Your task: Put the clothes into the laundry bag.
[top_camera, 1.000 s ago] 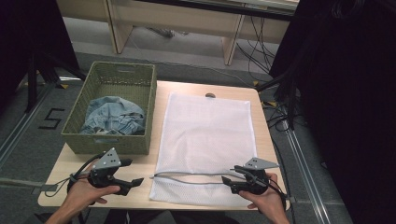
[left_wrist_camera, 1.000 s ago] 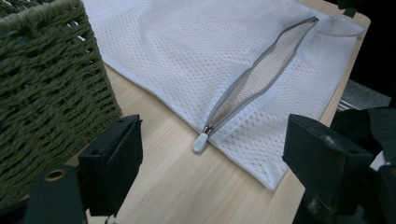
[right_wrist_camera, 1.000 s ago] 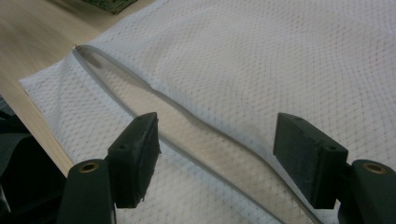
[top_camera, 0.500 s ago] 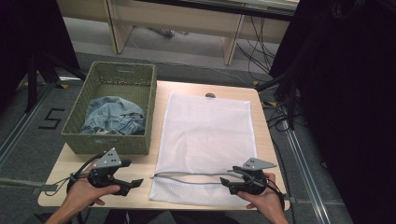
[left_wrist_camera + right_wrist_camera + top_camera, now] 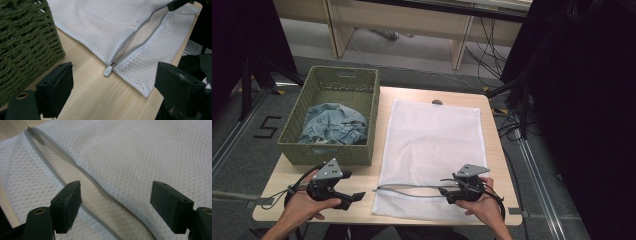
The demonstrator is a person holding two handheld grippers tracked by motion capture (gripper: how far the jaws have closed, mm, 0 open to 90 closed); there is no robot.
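Observation:
A white mesh laundry bag (image 5: 432,145) lies flat on the wooden table (image 5: 492,165). Its grey zipper (image 5: 412,191) near the front edge is partly undone and gapes. The zipper pull (image 5: 108,71) rests on the wood at the bag's left edge. My left gripper (image 5: 356,197) is open just left of the bag, and its jaws (image 5: 113,85) frame the pull without touching it. At the zipper's right end my right gripper (image 5: 446,193) hovers open. Its jaws (image 5: 116,195) straddle the grey zipper tape (image 5: 82,171) and nothing is held.
A green woven basket (image 5: 337,75) with crumpled blue denim (image 5: 332,125) stands at the table's left, close to my left gripper; its wall (image 5: 25,37) is near the left jaw. A small dark object (image 5: 437,102) lies at the bag's far edge. Desk legs and cables lie beyond.
My right gripper has crept a little to the left along the zipper. The left gripper and the bag have hardly moved.

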